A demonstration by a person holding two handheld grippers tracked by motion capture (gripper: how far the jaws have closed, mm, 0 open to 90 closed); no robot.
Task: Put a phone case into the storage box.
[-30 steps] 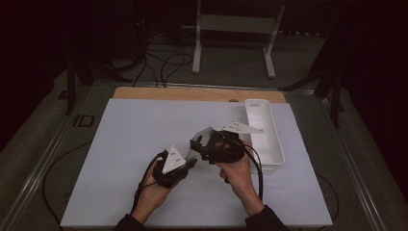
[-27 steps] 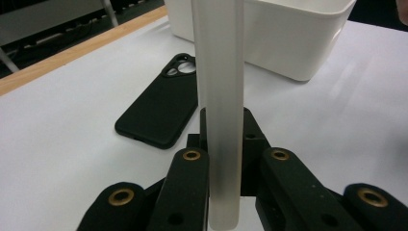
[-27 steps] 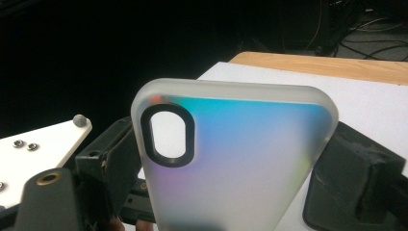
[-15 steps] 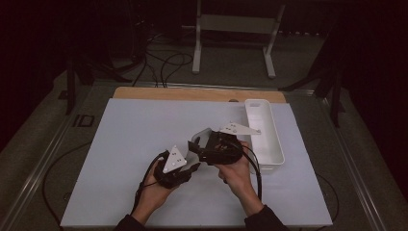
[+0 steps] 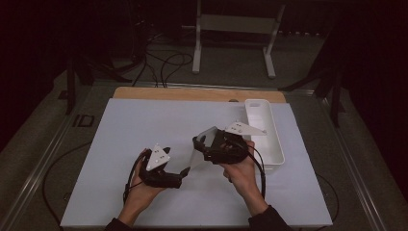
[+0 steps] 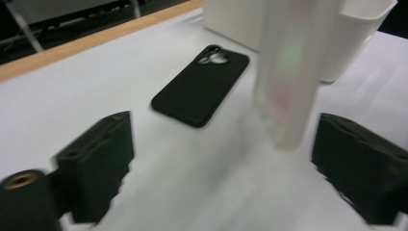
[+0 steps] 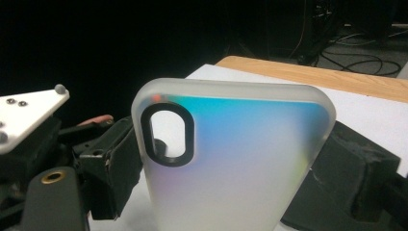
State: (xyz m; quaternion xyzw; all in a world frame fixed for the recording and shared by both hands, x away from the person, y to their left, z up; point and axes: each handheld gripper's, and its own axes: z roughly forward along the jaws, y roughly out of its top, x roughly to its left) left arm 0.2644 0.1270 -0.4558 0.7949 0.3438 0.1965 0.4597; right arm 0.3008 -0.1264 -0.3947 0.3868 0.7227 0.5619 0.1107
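Note:
A frosted translucent phone case (image 7: 231, 159) with an oval camera cut-out stands upright between the jaws of my right gripper (image 7: 231, 197), which is shut on it. In the high view the case (image 5: 201, 147) hangs off the right gripper (image 5: 202, 144) above the white mat. My left gripper (image 5: 185, 172) sits just left of it and nearer the person. Its jaws have just been opening and stand wide, and the case's lower end (image 6: 291, 86) hangs ahead of the left gripper (image 6: 226, 168), touching neither pad. A black phone case (image 6: 202, 84) lies flat on the mat beyond.
A white rectangular tray (image 5: 276, 144) stands at the mat's right side, close behind the right hand. The wooden table edge (image 5: 192, 94) runs along the back. Cables and a metal stand lie on the dark floor behind.
The left gripper's jaws have opened and it has pulled back to the left, away from the translucent case. The right gripper still holds the case in the same place.

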